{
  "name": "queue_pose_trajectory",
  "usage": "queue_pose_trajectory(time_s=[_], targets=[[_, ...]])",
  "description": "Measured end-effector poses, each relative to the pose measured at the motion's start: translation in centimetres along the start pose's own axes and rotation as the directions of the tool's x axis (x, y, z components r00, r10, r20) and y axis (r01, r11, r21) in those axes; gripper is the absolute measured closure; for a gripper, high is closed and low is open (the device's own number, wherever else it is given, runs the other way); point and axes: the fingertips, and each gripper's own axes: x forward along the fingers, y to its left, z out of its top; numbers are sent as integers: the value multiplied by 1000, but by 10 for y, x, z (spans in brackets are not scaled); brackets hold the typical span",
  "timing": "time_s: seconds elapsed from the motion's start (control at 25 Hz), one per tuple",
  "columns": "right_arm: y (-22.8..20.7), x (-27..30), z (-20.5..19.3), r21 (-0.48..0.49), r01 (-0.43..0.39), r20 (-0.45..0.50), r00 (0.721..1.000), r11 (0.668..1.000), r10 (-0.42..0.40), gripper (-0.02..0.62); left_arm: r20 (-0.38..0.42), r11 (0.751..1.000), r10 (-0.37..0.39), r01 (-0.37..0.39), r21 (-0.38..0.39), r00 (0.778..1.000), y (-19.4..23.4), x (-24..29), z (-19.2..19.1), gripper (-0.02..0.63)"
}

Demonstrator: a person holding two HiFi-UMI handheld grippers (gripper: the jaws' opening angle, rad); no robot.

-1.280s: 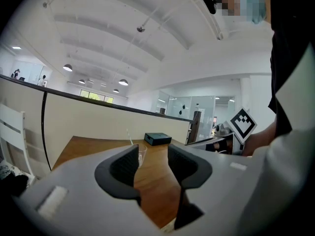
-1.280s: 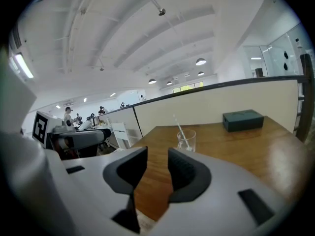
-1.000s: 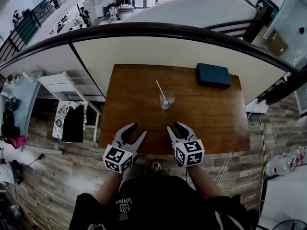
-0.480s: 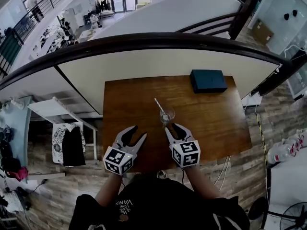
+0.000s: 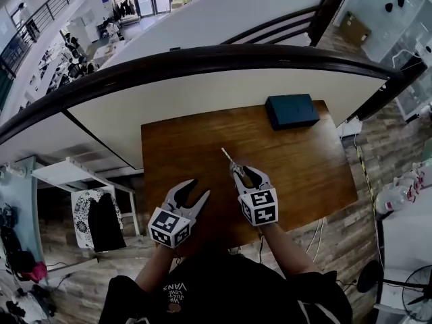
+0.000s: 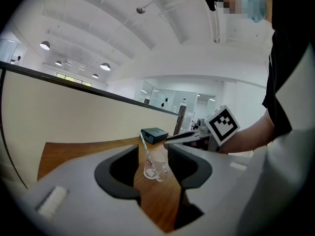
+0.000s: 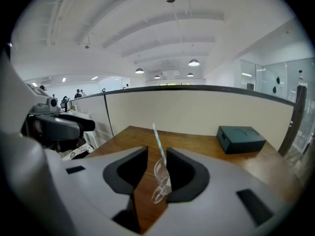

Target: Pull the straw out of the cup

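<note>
A small clear cup with a handle stands on the brown table, and a blue-and-white straw leans up and to the left out of it. My right gripper is open, its jaws on either side of the cup, which sits close against the right jaw. In the head view that gripper hides most of the cup; only the straw pokes out. My left gripper is open and empty, nearer the front edge. In the left gripper view the cup and straw show ahead, the right gripper beside them.
A dark teal box lies at the table's far right corner. A curved cream wall with a dark rail runs along the table's far side. A white rack with clothes stands on the floor at the left.
My right gripper has moved forward over the table until its jaws flank the cup. The left gripper has stayed near the front edge, still open.
</note>
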Motion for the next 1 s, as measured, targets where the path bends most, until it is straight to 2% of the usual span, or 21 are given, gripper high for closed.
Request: queue_pose_trajectory(time_s=[0.28, 0.52, 0.92, 1.0], targets=[[-8, 27, 8, -48, 66, -16, 998, 997, -66, 480, -35, 997, -81, 80, -18, 996, 4, 10, -9, 436], [-3, 51, 4, -115, 69, -57, 995, 991, -76, 480, -66, 991, -131, 130, -31, 989, 6, 11, -20, 436], [-7, 78, -5, -162, 106, -125, 984, 981, -126, 480, -86, 986, -158, 153, -63, 984, 25, 2, -35, 436], [-7, 80, -6, -164, 121, -127, 982, 979, -143, 516, -86, 984, -167, 161, -70, 982, 26, 3, -36, 436]])
